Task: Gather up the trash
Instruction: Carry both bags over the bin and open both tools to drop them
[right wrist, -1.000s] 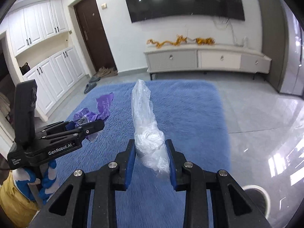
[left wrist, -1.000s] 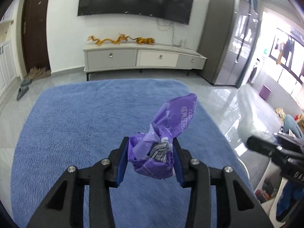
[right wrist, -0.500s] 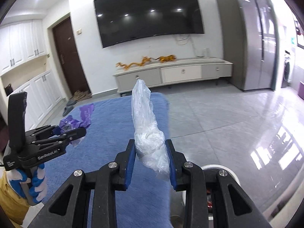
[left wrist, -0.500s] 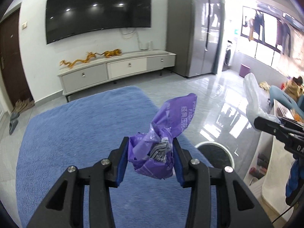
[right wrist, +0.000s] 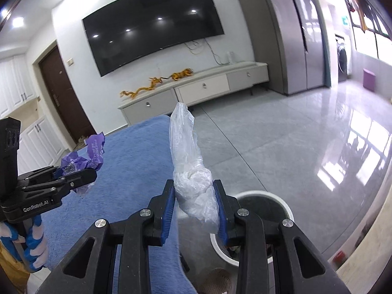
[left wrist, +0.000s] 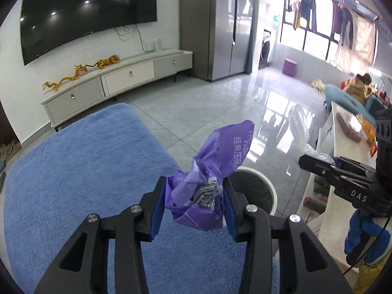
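Note:
My left gripper (left wrist: 194, 203) is shut on a crumpled purple wrapper (left wrist: 208, 178) and holds it in the air above the blue rug's right edge. My right gripper (right wrist: 196, 205) is shut on a clear crumpled plastic bag (right wrist: 188, 166) that sticks up between the blue pads. A round white-rimmed trash bin (right wrist: 267, 196) stands on the floor just below and right of the right gripper; it also shows in the left wrist view (left wrist: 254, 191) behind the wrapper. The left gripper with the purple wrapper (right wrist: 83, 161) shows at the left of the right wrist view.
A blue shaggy rug (left wrist: 80, 171) covers the floor at left. Glossy grey tiles (right wrist: 306, 142) lie beyond. A TV cabinet (left wrist: 117, 78) stands against the far wall. A pale counter (left wrist: 348, 152) with food items runs along the right.
Both grippers have swung right, away from the rug's middle. The trash bin has come into view under them and moved closer. Both still hold their trash.

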Available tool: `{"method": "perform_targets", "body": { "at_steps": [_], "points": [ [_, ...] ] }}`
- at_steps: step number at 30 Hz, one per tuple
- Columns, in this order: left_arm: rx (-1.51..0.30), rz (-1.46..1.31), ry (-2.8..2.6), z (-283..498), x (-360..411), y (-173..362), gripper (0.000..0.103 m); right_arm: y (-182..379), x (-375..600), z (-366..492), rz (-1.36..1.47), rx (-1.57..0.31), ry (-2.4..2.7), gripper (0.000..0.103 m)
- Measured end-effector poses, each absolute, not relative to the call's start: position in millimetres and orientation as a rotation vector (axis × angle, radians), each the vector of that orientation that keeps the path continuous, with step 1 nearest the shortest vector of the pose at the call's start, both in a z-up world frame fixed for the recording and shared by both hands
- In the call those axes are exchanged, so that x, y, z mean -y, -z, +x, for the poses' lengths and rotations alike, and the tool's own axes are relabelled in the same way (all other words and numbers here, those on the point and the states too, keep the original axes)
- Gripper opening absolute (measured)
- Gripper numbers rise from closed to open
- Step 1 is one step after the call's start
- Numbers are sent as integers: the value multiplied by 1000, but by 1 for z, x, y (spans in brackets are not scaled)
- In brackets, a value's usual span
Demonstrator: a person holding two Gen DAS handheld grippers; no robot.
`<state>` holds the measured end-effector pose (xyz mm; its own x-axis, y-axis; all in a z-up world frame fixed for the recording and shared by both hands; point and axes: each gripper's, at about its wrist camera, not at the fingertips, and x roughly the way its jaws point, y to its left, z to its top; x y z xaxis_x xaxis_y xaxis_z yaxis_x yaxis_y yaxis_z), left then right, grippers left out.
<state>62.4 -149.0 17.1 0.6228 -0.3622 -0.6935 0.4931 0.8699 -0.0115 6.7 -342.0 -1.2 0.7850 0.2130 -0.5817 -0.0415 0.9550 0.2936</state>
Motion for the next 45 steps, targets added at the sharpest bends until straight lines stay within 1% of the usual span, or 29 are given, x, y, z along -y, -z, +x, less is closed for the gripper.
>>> {"method": "perform_targets", "body": {
  "at_steps": [12, 18, 29, 40, 41, 45],
  "points": [
    [-804, 308, 565, 76, 240, 16, 40, 47, 399, 17, 353, -753, -73, 29],
    [-836, 340, 576, 86, 268, 35, 40, 69, 413, 29, 386, -819, -46, 29],
    [-882, 373, 577, 107, 300, 64, 41, 103, 437, 43, 452, -910, -17, 29],
    [-903, 397, 591, 116, 321, 83, 41, 116, 441, 52, 480, -958, 6, 29],
    [-906, 398, 592, 117, 322, 84, 41, 117, 441, 53, 484, -961, 8, 31],
    [-913, 396, 596, 119, 324, 87, 41, 119, 441, 55, 486, -971, 16, 31]
  ]
}}
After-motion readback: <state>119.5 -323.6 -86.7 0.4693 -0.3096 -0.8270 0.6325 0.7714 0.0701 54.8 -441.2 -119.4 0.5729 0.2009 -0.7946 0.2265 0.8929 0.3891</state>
